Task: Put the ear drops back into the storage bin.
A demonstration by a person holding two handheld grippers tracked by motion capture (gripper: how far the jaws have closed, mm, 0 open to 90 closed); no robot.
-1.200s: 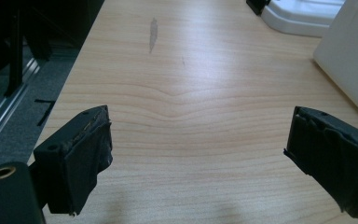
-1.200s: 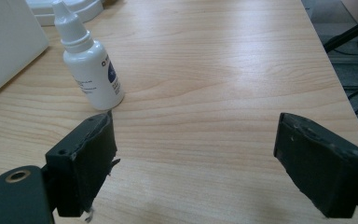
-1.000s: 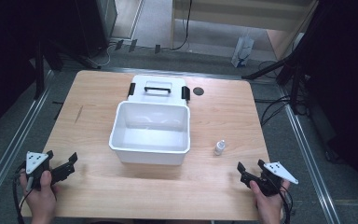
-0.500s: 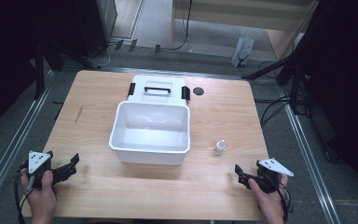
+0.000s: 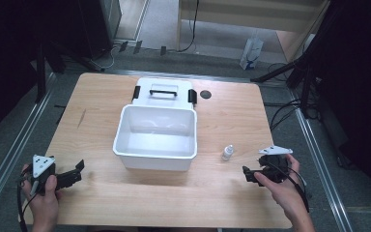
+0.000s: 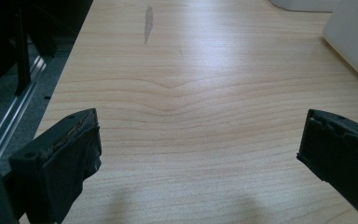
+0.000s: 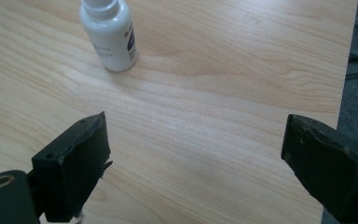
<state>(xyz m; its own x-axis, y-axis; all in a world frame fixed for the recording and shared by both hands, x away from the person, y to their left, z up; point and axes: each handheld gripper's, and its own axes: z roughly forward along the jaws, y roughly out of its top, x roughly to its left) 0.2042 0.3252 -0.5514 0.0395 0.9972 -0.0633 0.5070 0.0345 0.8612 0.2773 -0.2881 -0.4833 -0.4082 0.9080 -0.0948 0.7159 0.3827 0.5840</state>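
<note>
White bin (image 5: pixel 155 137) sat mid-desk (image 5: pixel 222 193), lid (image 5: pixel 163 91) with black handle flat behind it. Small white bottle (image 5: pixel 227 152) upright just right of bin; cap cut off and label print unreadable in right gripper view. Left tool (image 5: pixel 72 173) front-left of bin, jaws wide apart, empty. Right tool (image 5: pixel 249 174) front-right of bin, near bottle, spread wide, empty.

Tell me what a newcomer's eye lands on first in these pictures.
The open white bin at the middle of the wooden table, with its lid lying flat just behind it. Next, the small white bottle standing upright to the bin's right. Then the left tongs and right tongs at the near corners, both open.
</note>
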